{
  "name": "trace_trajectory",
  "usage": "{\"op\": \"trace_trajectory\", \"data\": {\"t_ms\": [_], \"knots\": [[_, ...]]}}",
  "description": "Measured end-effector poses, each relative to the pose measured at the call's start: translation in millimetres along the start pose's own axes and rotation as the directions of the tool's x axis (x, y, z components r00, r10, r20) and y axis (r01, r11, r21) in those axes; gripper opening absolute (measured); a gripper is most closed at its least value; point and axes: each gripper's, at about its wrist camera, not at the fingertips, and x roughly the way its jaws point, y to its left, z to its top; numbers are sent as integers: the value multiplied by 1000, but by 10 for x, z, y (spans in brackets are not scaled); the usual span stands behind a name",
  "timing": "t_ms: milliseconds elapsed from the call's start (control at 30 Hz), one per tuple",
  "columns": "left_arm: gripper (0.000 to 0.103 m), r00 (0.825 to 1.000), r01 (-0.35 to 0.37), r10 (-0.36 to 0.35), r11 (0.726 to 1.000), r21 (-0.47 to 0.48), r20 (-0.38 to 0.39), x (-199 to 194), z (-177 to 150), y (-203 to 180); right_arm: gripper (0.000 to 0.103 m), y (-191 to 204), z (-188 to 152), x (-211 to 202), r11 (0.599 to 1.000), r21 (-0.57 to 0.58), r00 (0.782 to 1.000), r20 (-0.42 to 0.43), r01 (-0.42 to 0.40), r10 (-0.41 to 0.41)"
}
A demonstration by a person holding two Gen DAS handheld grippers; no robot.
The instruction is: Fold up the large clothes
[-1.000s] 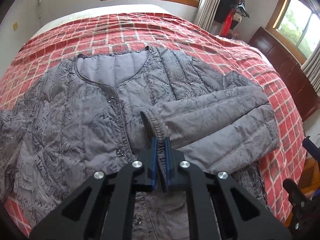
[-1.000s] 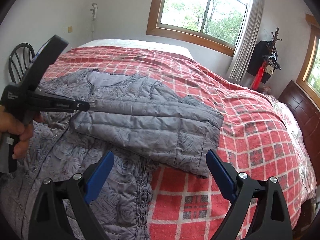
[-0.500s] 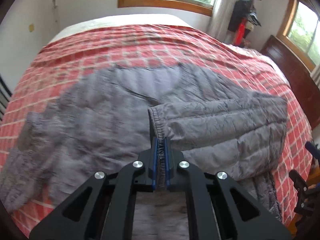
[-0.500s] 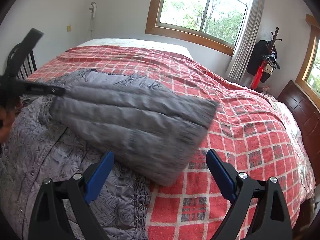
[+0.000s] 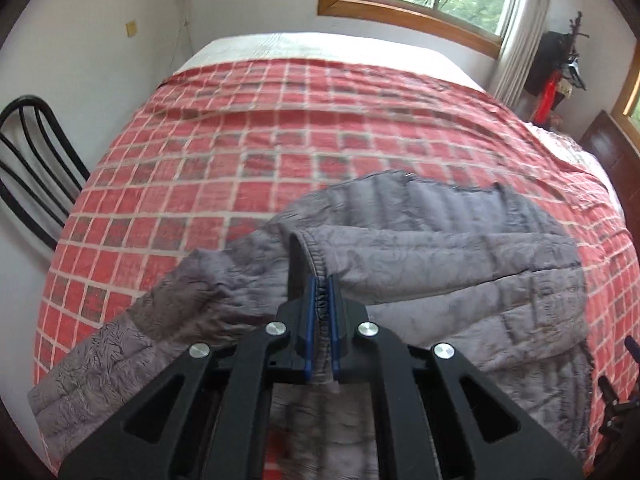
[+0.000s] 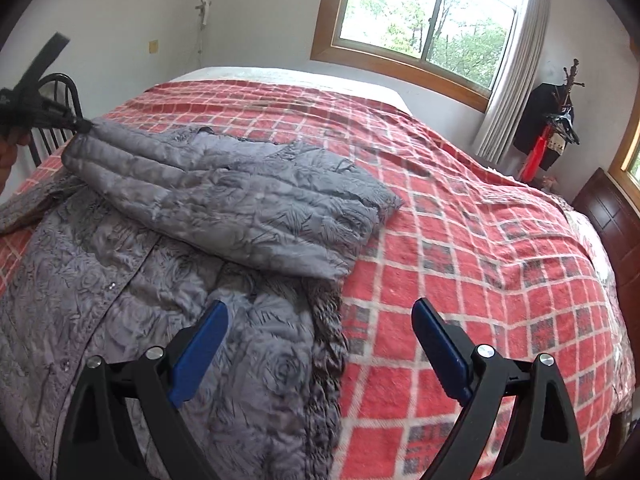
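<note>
No words, labels, brands or numbers can be read on anything in front of the jaws.

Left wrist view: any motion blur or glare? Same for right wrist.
Left wrist view: the red plaid bedspread and grey jacket are smeared by motion, while the left tongs, shut on the sleeve cuff, stay crisp; strong fisheye bending. Right wrist view: mostly sharp; window slightly blown out; open right tongs in focus.
</note>
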Motion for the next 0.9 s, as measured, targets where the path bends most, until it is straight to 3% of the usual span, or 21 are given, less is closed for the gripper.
{"op": "trace_trajectory", "data": {"t_ms": [200, 300, 433, 567, 633, 800, 900], "knots": [[5, 998, -8, 9, 1000, 12, -67, 423, -90, 159, 71, -111, 260, 400, 999, 44, 999, -36, -16, 18], [9, 998, 7, -7, 1000, -1, -65, 501, -178, 197, 65, -131, 357, 689, 999, 39, 997, -79, 3, 1], [10, 999, 48, -47, 997, -55, 15, 240, -254, 287, 64, -57, 312, 957, 1000, -16, 992, -128, 9, -11], [31, 993, 102, -100, 994, -45, 59, 69, -307, 162, 64, -27, 378, 868, 1000, -16, 994, -105, 3, -4], [31, 993, 95, -93, 995, -22, 74, 65, -326, 50, 64, 1, 470, 770, 1000, 8, 997, -72, -15, 15], [34, 998, 56, -56, 998, 5, -24, 443, -444, -51, 64, 215, 521, 1015, 999, -48, 990, -138, -21, 14], [34, 997, 67, -67, 998, -2, -40, 551, -490, -3, 65, 252, 497, 1134, 998, -63, 987, -159, -23, 13]]}}
